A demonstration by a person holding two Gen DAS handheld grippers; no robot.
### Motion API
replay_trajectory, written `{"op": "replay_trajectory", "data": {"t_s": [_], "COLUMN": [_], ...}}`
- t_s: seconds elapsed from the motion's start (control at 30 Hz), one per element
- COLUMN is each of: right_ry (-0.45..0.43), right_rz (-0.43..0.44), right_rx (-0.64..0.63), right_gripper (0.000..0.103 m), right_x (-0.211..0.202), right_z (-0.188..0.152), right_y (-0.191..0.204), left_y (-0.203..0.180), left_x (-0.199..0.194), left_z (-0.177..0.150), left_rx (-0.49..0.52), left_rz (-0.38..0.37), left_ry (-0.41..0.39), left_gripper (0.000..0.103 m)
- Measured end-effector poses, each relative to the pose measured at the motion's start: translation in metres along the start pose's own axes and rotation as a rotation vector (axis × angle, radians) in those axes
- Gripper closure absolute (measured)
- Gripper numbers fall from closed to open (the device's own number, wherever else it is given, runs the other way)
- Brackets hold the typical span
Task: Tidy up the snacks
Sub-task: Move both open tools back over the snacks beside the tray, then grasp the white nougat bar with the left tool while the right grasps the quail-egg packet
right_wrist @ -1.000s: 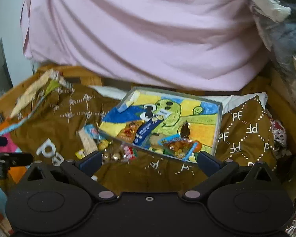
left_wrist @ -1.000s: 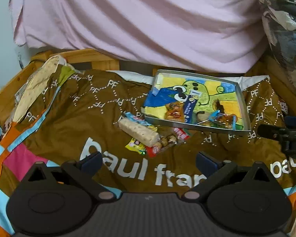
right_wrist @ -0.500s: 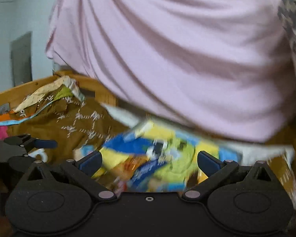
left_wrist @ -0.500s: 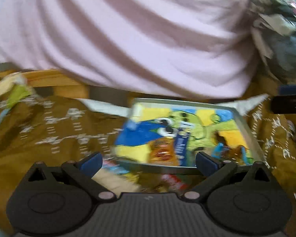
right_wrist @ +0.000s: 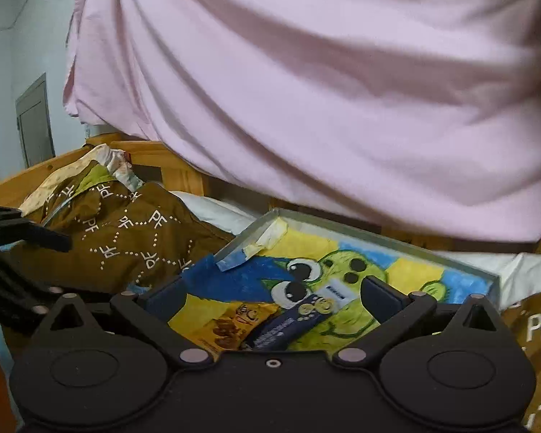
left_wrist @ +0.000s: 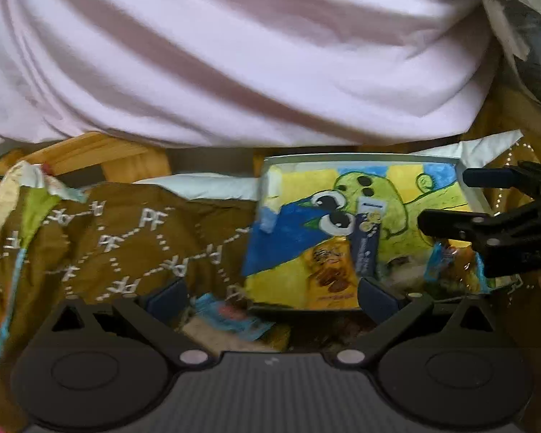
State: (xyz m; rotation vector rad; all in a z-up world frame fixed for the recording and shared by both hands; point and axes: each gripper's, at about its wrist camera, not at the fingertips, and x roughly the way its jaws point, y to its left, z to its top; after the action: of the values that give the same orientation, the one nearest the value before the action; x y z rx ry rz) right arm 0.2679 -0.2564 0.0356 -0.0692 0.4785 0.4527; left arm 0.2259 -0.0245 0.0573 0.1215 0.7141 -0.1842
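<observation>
The snacks sit in two places. A few are in the shallow tray (left_wrist: 465,184) with the cartoon-printed bottom: an orange packet (left_wrist: 330,270), a dark blue stick pack (left_wrist: 366,249) lying across it, and a blue-edged wrapper (left_wrist: 451,267) at the right end, partly behind the other tool. The rest lie loose on the brown printed cloth (left_wrist: 126,223) just in front of the tray's near left corner, where a light blue wrapper (left_wrist: 231,315) and a pale bar (left_wrist: 205,332) show, blurred and half hidden by the tool body.

The left gripper (left_wrist: 270,296) hangs over that loose pile with its jaws spread wide and nothing between them. The right gripper (right_wrist: 270,297) is over the tray, jaws equally apart and empty, framing the orange packet and the stick pack. Seen from the left wrist, it crosses the tray's right end.

Behind it all hangs a pink sheet (right_wrist: 306,90), with a wooden frame (left_wrist: 90,155) at the far left.

The risks, as I judge them: the cloth is soft and rumpled, so a closing jaw could pinch fabric along with a wrapper and drag the pile or tip the tray. The loose snacks overlap, so one grasp may catch two. The tools are close and could collide near the tray.
</observation>
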Motion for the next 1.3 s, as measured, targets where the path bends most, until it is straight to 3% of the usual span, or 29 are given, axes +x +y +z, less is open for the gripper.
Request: {"op": "replay_trajectory", "data": {"t_s": [0.17,0.3,0.4,0.57,0.7,0.83,1.03,1.17,1.3], "right_ry": [-0.053,-0.1,-0.116,-0.108,-0.075,0.038,0.192,0.174,0.179], "right_rz": [0.002,-0.012,-0.054,-0.213,-0.306,-0.361,-0.303,-0.234,-0.234], "right_rx": [-0.058,-0.129,-0.101,0.005,0.022,-0.005,-0.051,-0.072,-0.025], "right_gripper": [0.001,0.001,0.001,0.001,0.001,0.001,0.001,0.001,0.001], "right_x": [0.009,0.01,0.002,-0.022,-0.04,-0.058,-0.059,-0.05,-0.047], "right_z": [-0.014,-0.033,-0.034,-0.027,-0.023,-0.015,-0.02,-0.054,-0.077], "right_y": [0.019,0.048,0.072,0.114,0.14,0.168,0.197,0.202,0.191], "left_y": [0.024,0.047,0.065,0.09,0.111,0.11,0.111,0.117,0.113], "left_x": [0.007,0.023,0.027,0.013,0.007,0.007,-0.008,-0.013,-0.018], "left_z": [-0.017,-0.052,-0.069,-0.079,-0.09,-0.102,-0.128,-0.142,-0.138], "left_rx": [0.004,-0.018,-0.048,-0.055,-0.205,-0.252,-0.244,-0.176,-0.092], "left_rz": [-0.048,-0.072,-0.067,-0.115,-0.16,-0.214,-0.256,-0.235,-0.157], "left_ry": [-0.001,-0.087,-0.1,-0.178,-0.238,-0.211,-0.177,-0.157,-0.125], "left_gripper": [0.0,0.001,0.001,0.001,0.001,0.001,0.001,0.001,0.001]}}
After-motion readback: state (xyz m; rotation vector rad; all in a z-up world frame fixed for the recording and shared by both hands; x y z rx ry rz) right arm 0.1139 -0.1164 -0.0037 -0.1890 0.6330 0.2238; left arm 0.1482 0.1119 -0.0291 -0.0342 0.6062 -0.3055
